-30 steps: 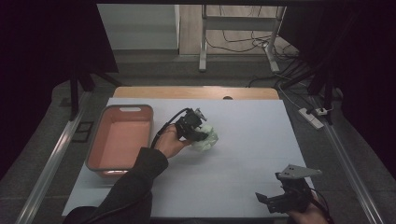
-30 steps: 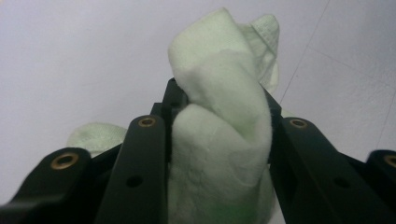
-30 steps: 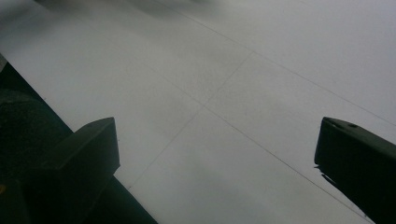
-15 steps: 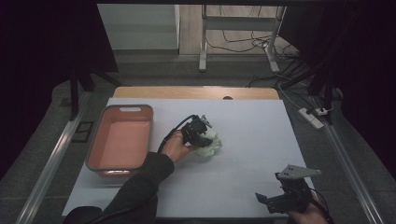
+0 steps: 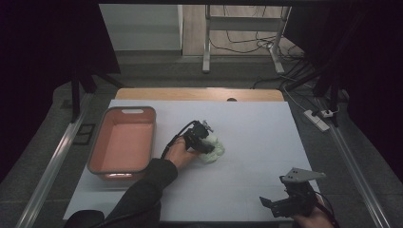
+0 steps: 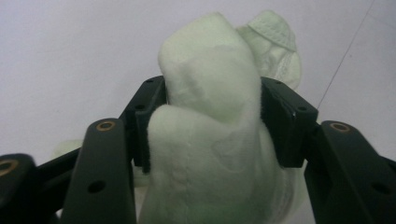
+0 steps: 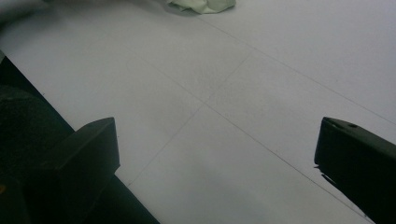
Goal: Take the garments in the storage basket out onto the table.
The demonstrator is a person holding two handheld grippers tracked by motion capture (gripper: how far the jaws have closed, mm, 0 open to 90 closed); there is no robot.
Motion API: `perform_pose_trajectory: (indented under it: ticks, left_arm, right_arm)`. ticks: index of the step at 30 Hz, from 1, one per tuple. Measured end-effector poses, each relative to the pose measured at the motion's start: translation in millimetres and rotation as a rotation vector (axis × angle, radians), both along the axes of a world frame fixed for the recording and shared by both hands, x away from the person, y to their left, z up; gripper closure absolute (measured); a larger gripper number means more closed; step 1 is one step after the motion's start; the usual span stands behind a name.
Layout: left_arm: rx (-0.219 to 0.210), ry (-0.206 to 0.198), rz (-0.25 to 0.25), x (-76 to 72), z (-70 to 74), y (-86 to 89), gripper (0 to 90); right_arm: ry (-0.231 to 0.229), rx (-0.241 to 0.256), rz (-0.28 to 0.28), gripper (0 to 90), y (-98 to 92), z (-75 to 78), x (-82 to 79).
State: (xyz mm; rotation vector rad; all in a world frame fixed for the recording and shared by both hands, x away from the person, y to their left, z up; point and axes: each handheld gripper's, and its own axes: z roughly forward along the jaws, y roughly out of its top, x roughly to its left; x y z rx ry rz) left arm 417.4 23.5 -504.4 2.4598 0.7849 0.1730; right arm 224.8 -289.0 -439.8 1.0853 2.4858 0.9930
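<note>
I count one pale green cloth (image 5: pixel 214 149), one pink tub (image 5: pixel 124 142), two grippers. Left gripper (image 5: pixel 202 140) is clamped on the cloth bundle near mid-table, just right of the tub; right gripper (image 5: pixel 285 202) sits near the front edge with its jaws spread, nothing between them. The white table (image 5: pixel 256 128) stands in a dim room: grey floor, cables, power strip (image 5: pixel 317 118) at right.

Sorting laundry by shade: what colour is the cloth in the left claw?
Pale green cloth; clearest in the left gripper view.
</note>
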Motion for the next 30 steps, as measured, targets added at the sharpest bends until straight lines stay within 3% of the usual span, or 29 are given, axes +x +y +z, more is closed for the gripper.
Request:
perform_pose_trajectory:
  ticks: [14, 23, 30]
  left_arm:
    - [-0.026, -0.008, 0.034, -0.2, 8.9, 1.6, 23.2]
    - [-0.065, -0.027, 0.018, -4.9, 22.9, 2.2, 14.2]
    - [-0.059, -0.030, 0.008, -7.1, 29.2, 5.4, 6.9]
  right_arm:
    - [0.001, 0.000, 0.000, 0.0, 0.0, -0.1, 0.1]
    - [0.002, -0.001, 0.001, 0.0, 0.0, -0.1, 0.2]
    - [0.002, 0.000, 0.001, 0.0, -0.1, -0.1, 0.2]
